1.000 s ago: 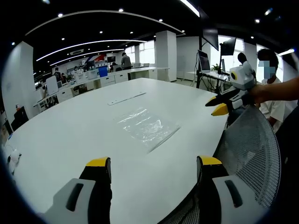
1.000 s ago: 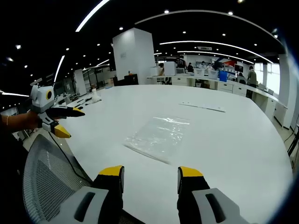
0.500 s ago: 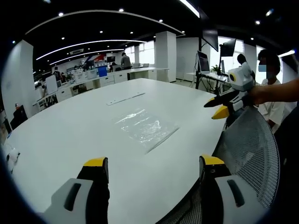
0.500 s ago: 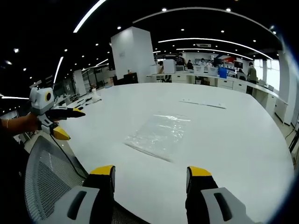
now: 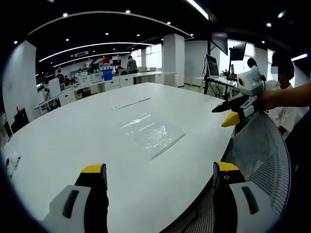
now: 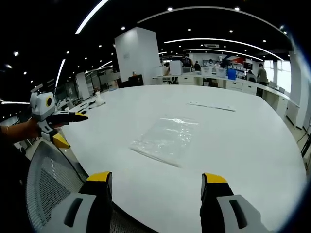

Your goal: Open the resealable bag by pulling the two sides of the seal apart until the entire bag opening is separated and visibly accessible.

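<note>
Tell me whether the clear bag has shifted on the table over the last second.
No. The clear bag lies at the same spot relative to the white strip beyond it on the table.

We note a broad white table (image 5: 73, 141) with a rounded edge. Near its middle lies a clear resealable bag (image 5: 151, 132), flat on the top (crinkled, catching glare). Farther across lies a thin white strip (image 5: 131, 102), well apart from the bag.

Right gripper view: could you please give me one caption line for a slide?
Open right gripper above the white table, facing a flat resealable bag; left gripper open beside a mesh chair.
</note>
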